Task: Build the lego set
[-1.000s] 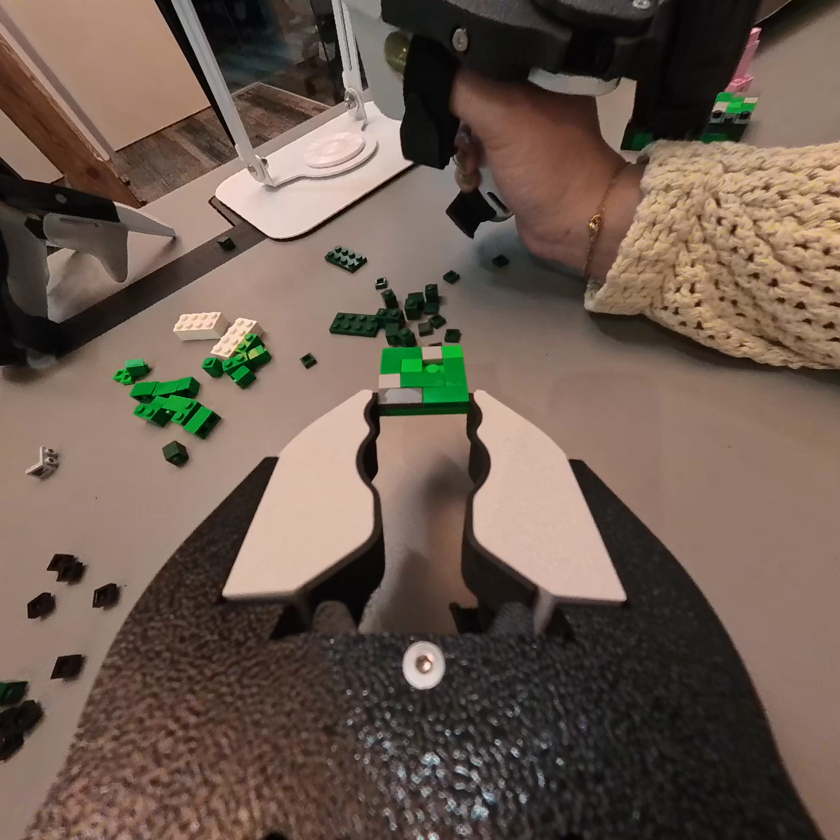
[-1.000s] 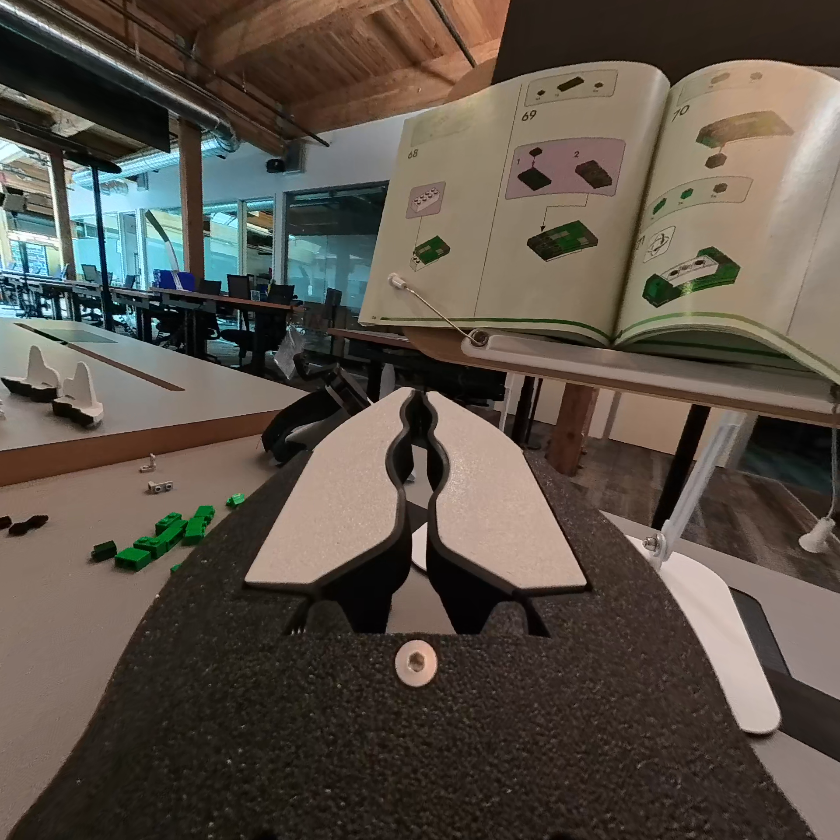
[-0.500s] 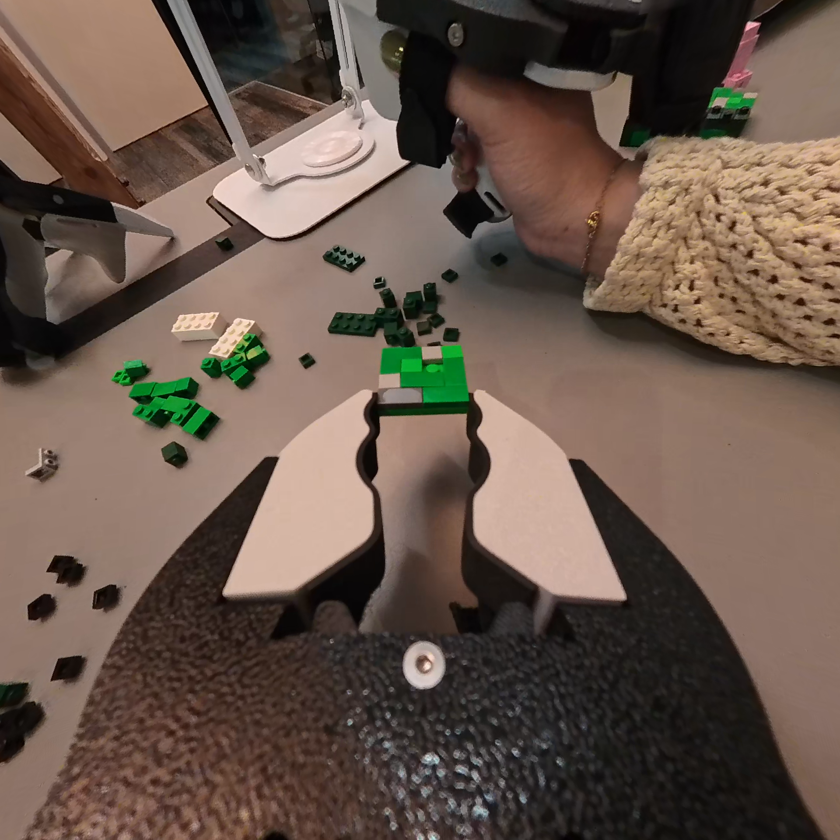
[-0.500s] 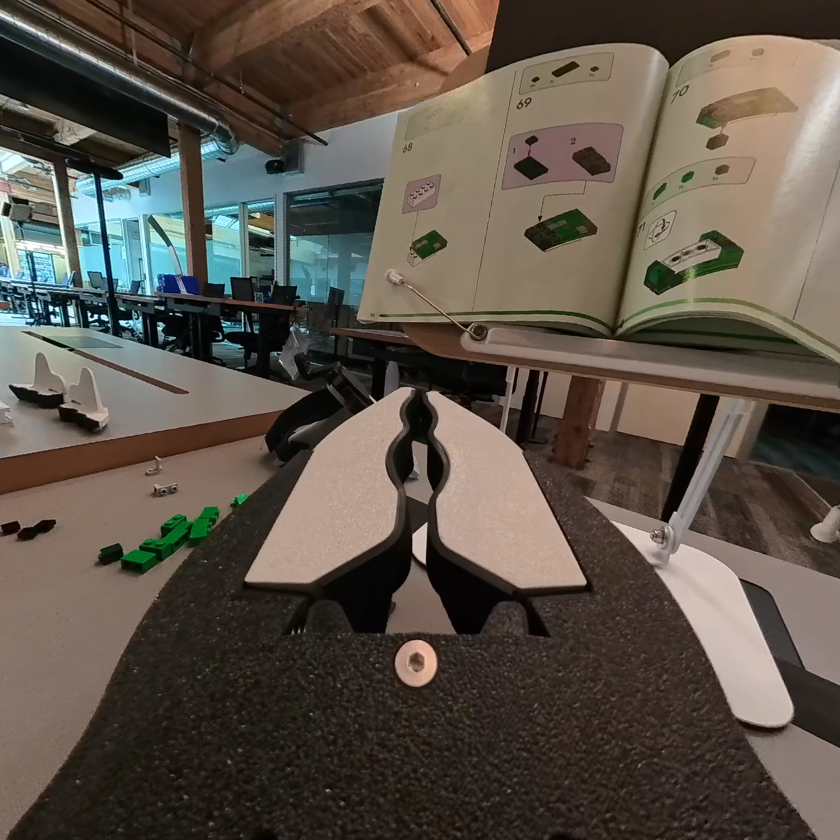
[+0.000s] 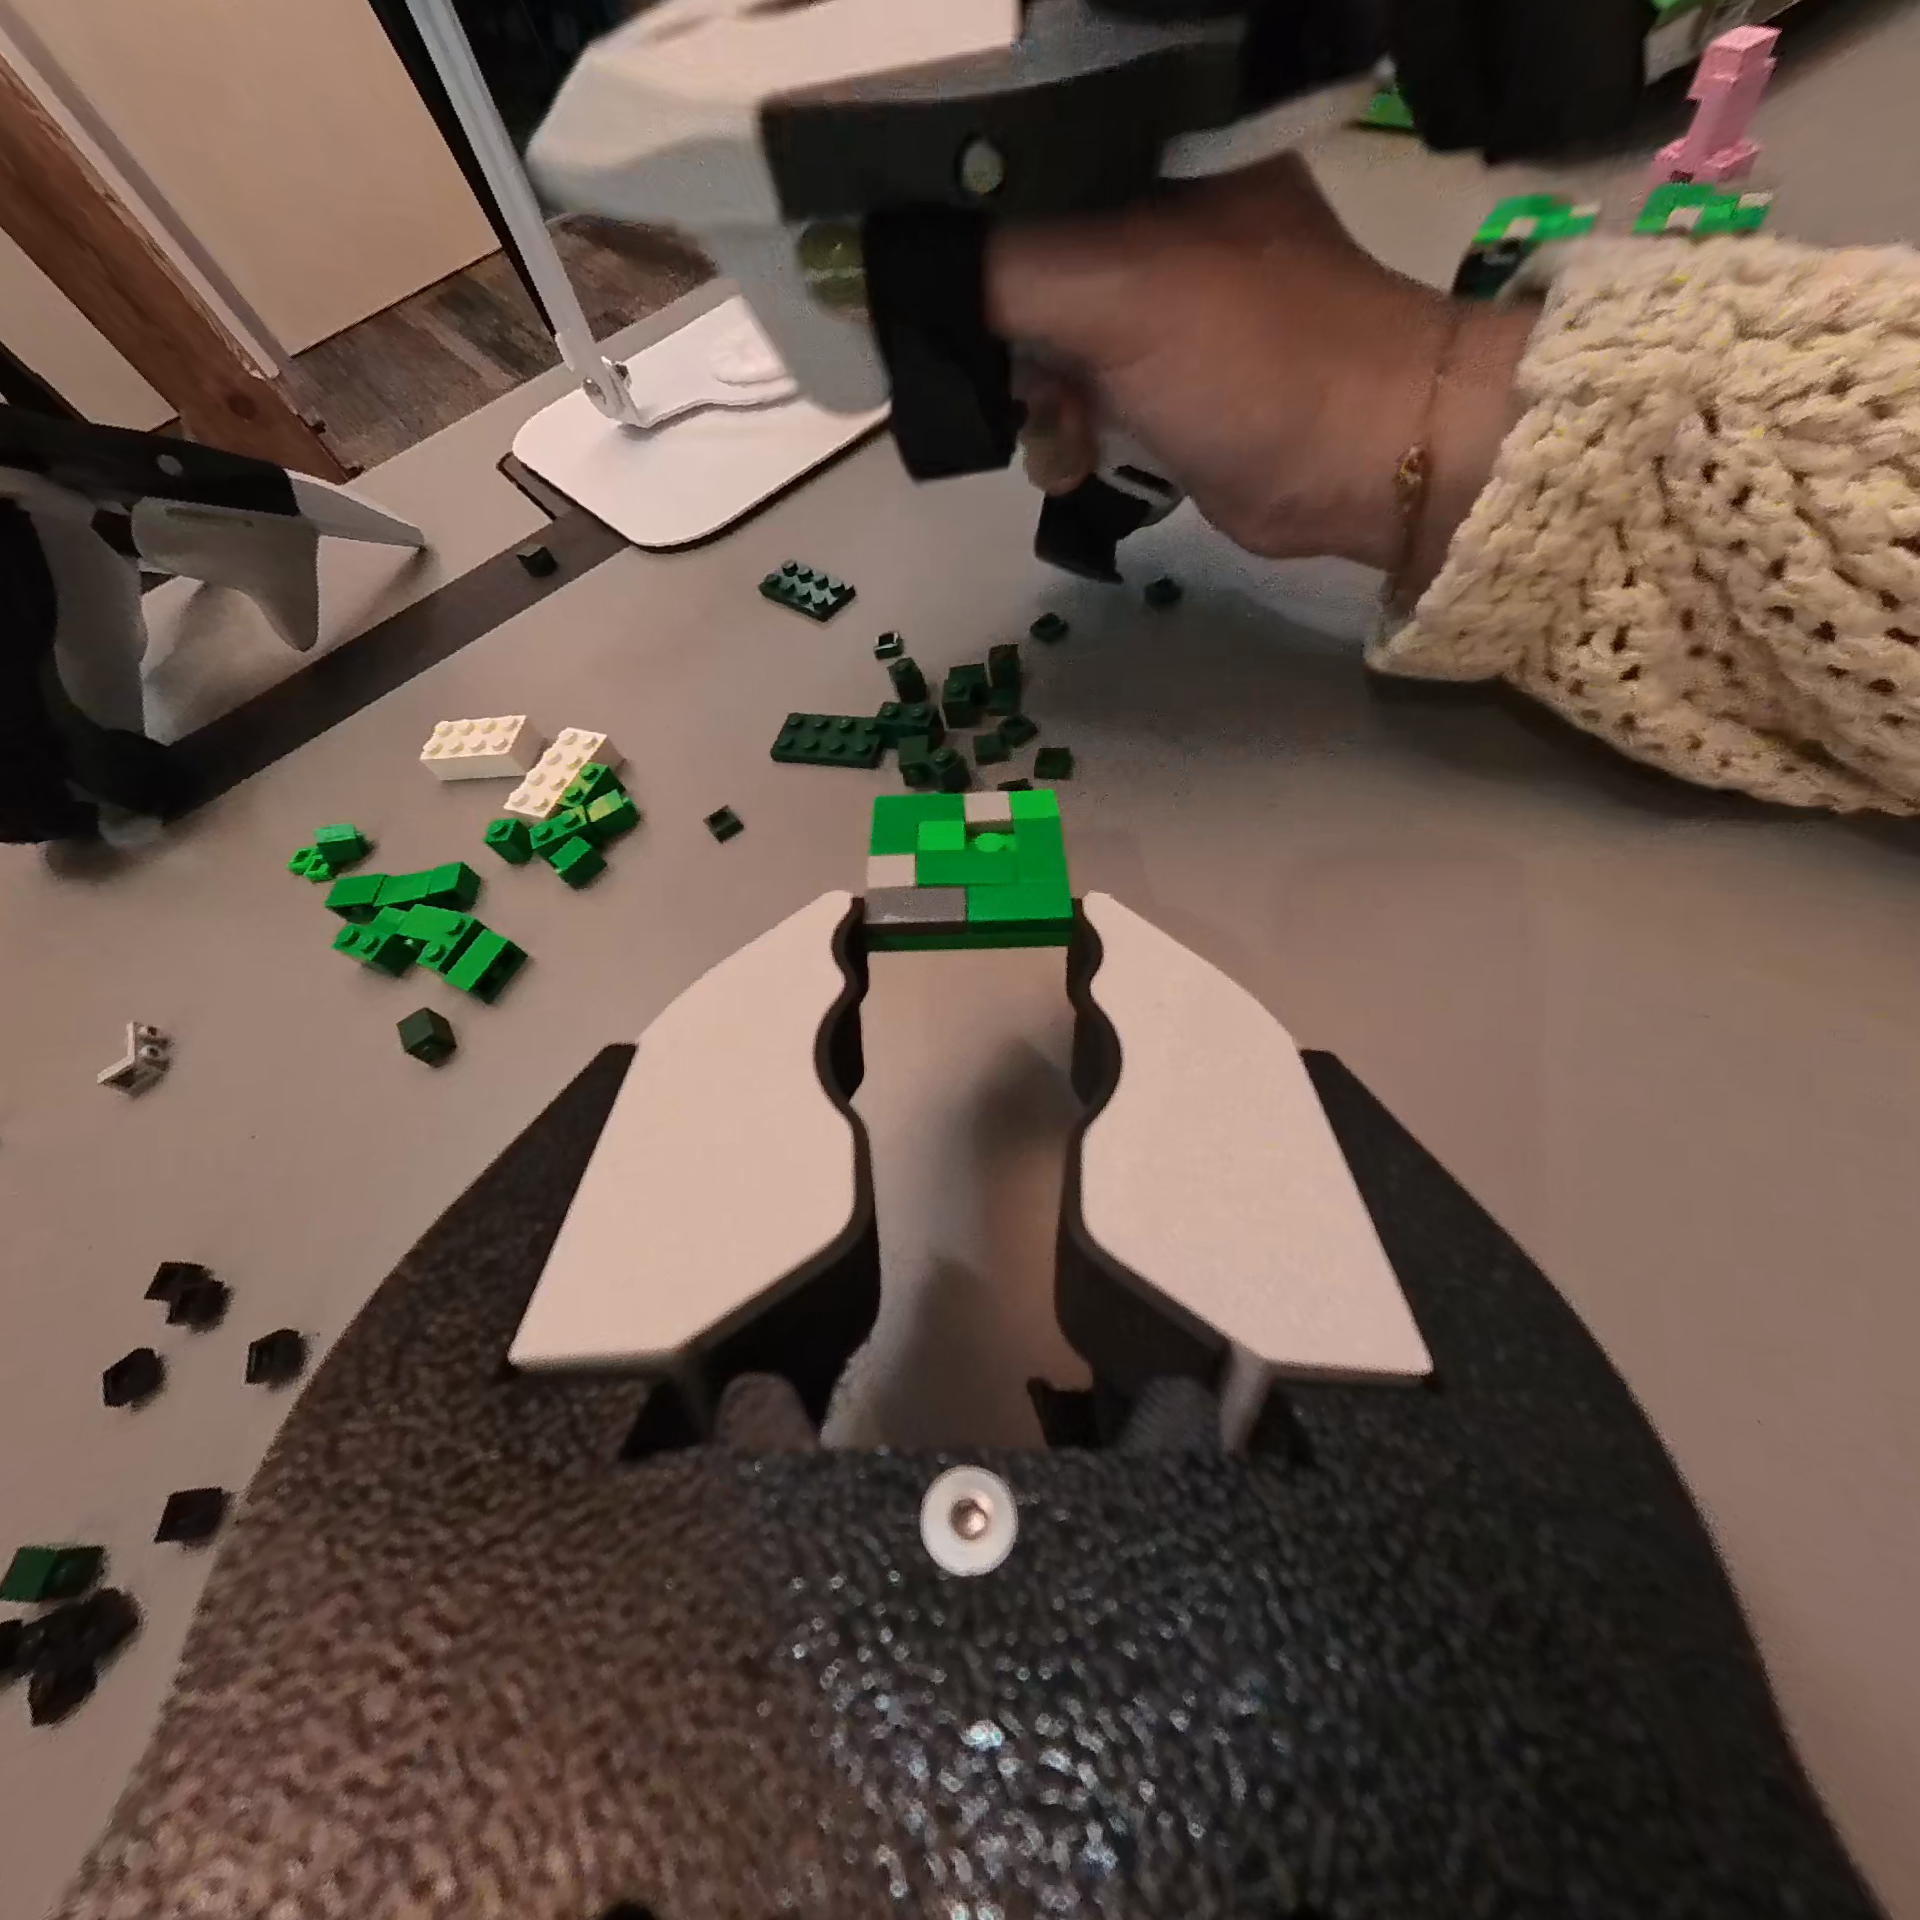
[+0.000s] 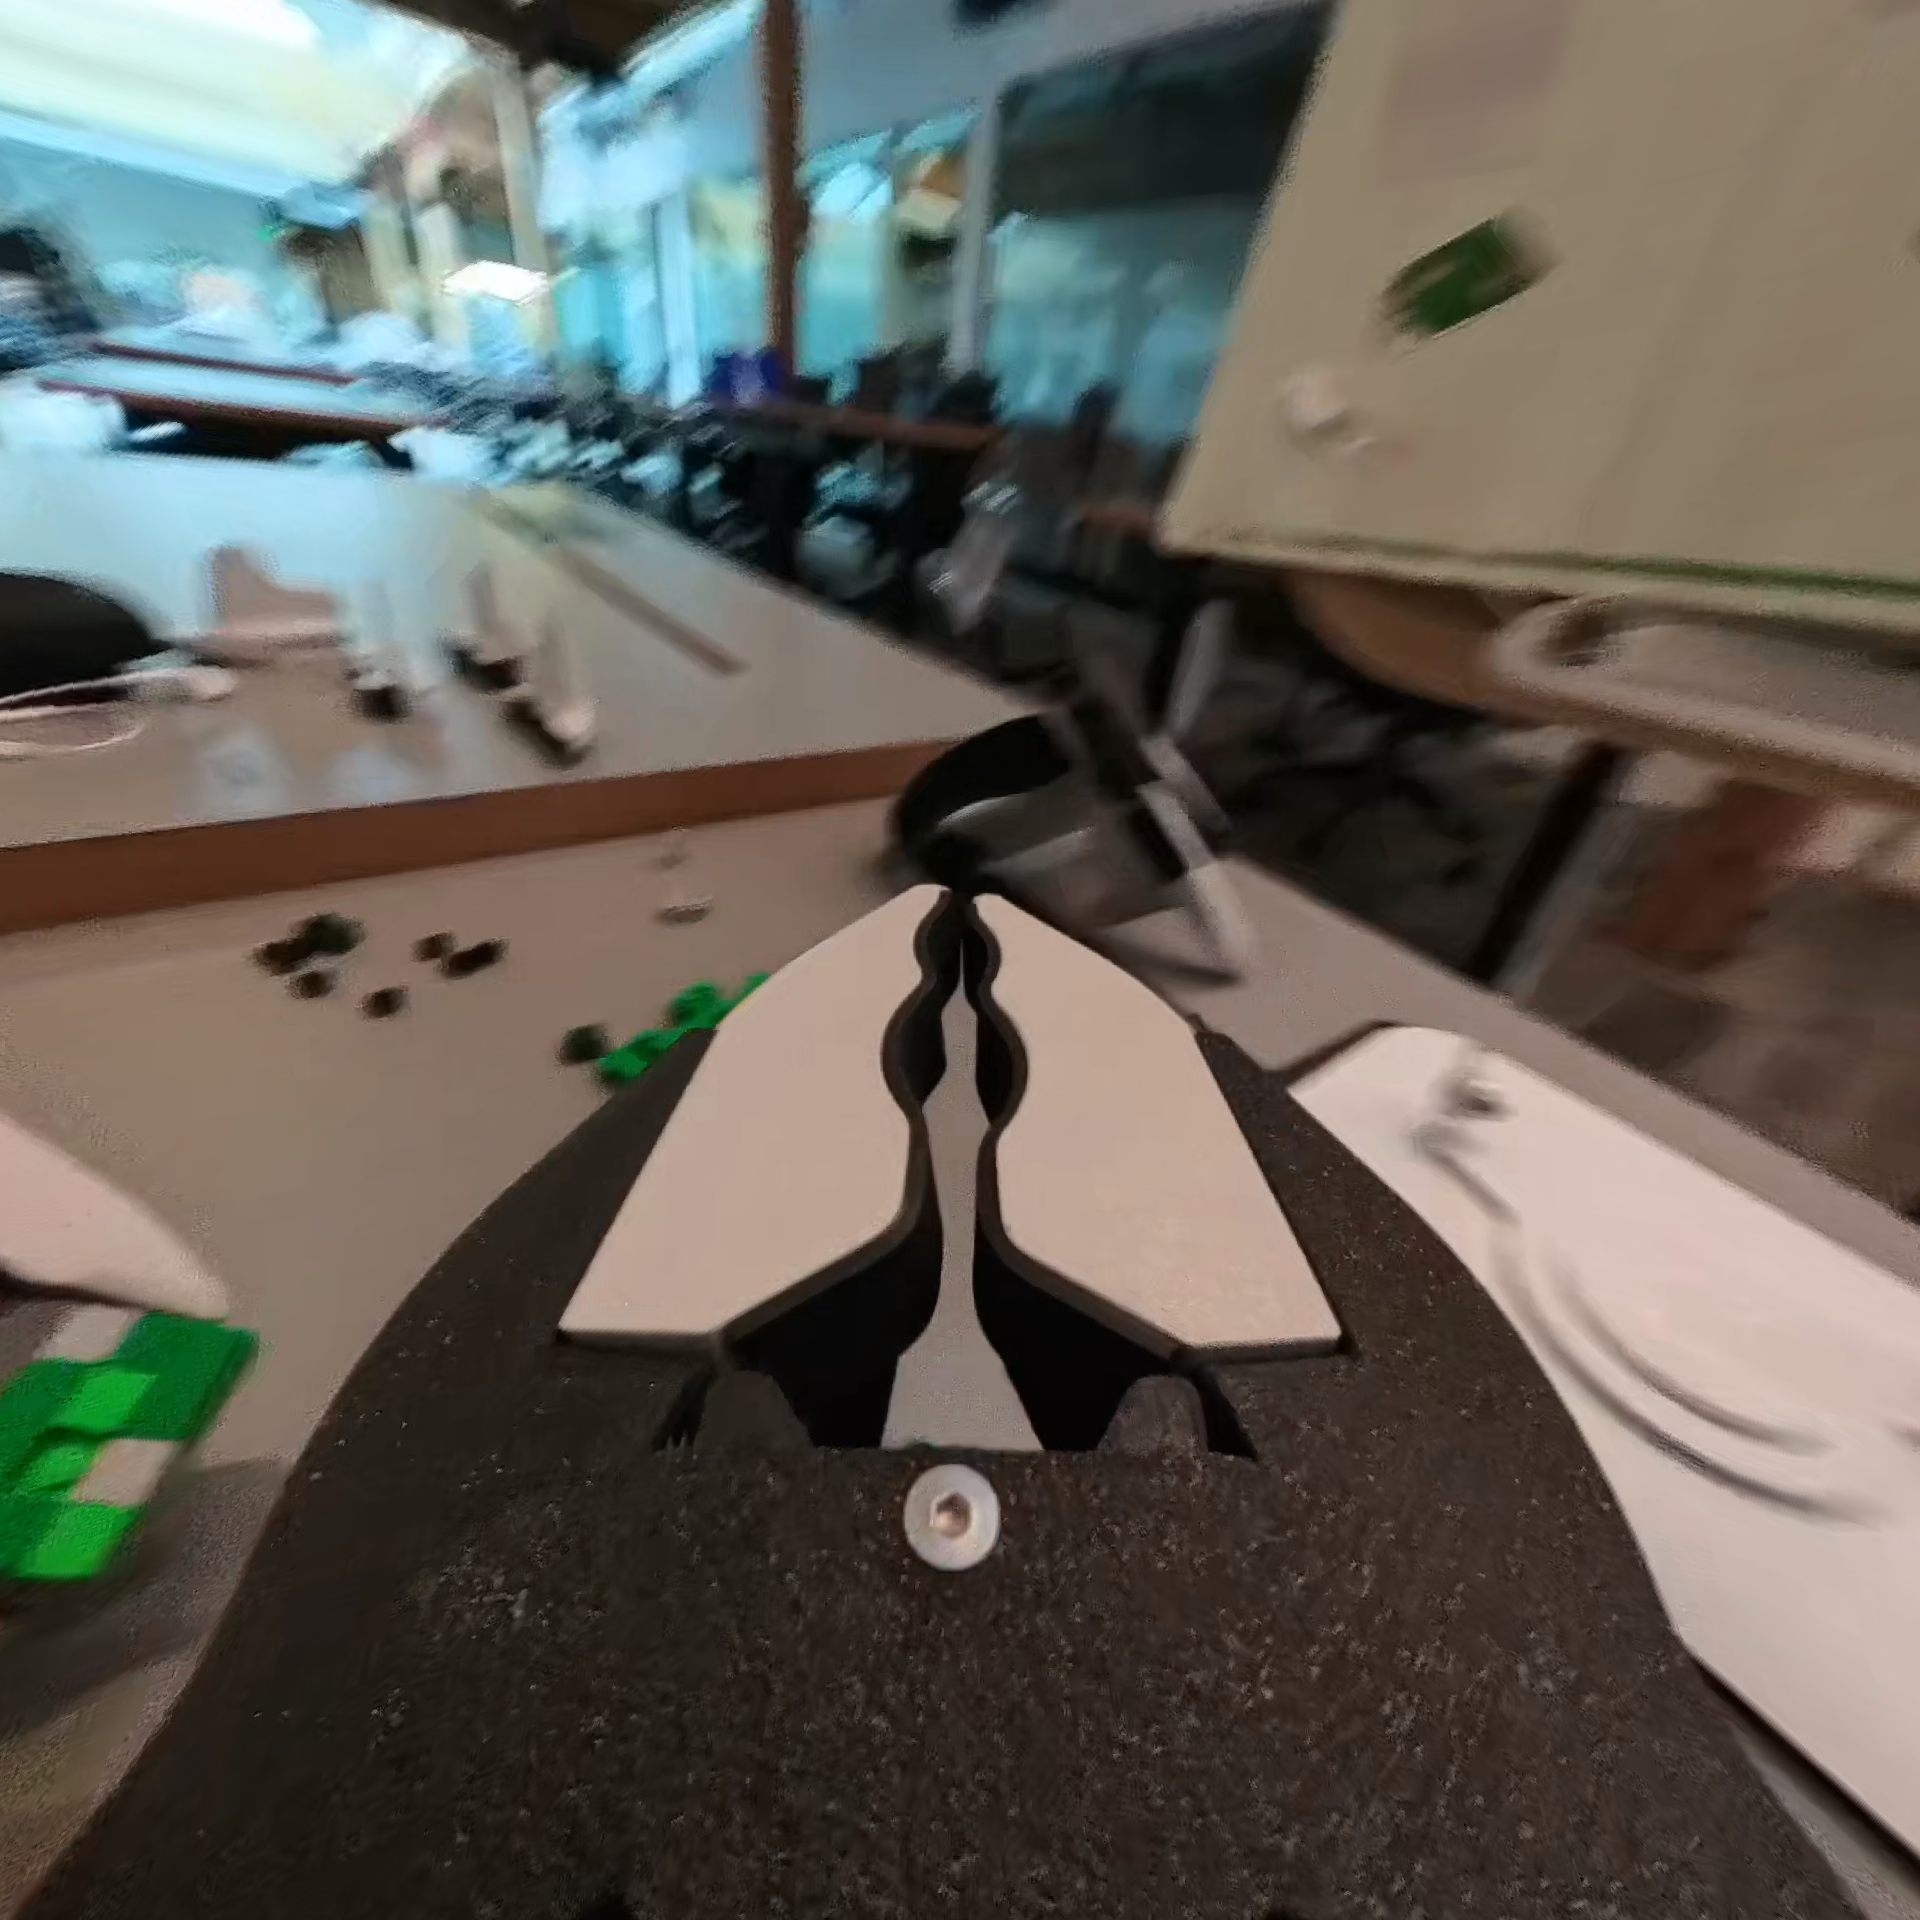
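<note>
My left gripper [image 5: 968, 914] is shut on a flat green and grey lego assembly [image 5: 971, 868], its fingertips on the near edge, low over the grey table [image 5: 1455, 1039]. The assembly also shows at the lower left of the blurred right wrist view [image 6: 94, 1444]. My right gripper [image 6: 958, 904] is shut and empty, its jaws touching. Its body [image 5: 935, 135] is held by a hand [image 5: 1226, 364] in a cream knit sleeve above the dark green pieces [image 5: 925, 717]. Bright green bricks [image 5: 416, 914] and two white bricks [image 5: 514, 748] lie left of the assembly.
The white stand base [image 5: 707, 457] and its open instruction booklet [image 6: 1558, 312] stand at the table's back. Small black pieces [image 5: 187, 1340] lie at the near left, a grey bracket [image 5: 135, 1060] beside them. Built green and pink models [image 5: 1704, 135] sit at far right.
My right gripper has swung down and to the left, so its view is blurred and the booklet has slid to the upper right. My left gripper and the assembly have not moved.
</note>
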{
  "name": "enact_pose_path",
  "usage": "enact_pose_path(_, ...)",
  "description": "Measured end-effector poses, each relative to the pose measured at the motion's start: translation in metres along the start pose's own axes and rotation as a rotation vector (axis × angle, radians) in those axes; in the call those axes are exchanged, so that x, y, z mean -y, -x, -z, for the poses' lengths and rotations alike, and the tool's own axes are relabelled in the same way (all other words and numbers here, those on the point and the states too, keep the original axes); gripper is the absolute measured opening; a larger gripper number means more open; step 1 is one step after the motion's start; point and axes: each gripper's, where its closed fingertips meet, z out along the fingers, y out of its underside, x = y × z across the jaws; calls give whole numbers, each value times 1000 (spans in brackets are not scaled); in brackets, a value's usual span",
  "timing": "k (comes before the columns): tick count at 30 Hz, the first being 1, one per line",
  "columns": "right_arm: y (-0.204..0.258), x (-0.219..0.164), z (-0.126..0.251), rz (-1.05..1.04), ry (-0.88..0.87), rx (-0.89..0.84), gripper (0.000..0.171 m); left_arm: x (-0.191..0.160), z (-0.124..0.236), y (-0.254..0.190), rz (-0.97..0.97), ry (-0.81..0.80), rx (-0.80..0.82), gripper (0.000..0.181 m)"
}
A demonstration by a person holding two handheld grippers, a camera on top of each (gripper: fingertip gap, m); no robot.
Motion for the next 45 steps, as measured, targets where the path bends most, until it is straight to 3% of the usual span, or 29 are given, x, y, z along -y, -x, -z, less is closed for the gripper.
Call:
enact_pose_path(5,44,-30,-66,-63,422,371,0,1,1,2,5,-12,4,36)
enact_pose_path(10,43,-74,-116,70,781,478,0,1,1,0,-9,-11,4,36)
enact_pose_path(12,45,-87,-121,89,906,532,0,1,1,0,-13,-7,3,36)
enact_pose_path(18,49,-94,-135,79,994,601,0,1,1,0,-3,-12,0,36)
enact_pose_path(24,45,-110,-111,177,1188,698,0,2,2,2,17,-19,-4,36)
enact_pose_path(29,45,-101,-128,263,1034,713,3,1,1,0,1,-9,-6,36)
enact_pose_path(32,42,-108,-127,379,1038,742,7,0,0,0,-5,-6,-7,36)
enact_pose_path(45,55,-107,-133,287,995,818,11,1,1,1,12,-12,-12,36)
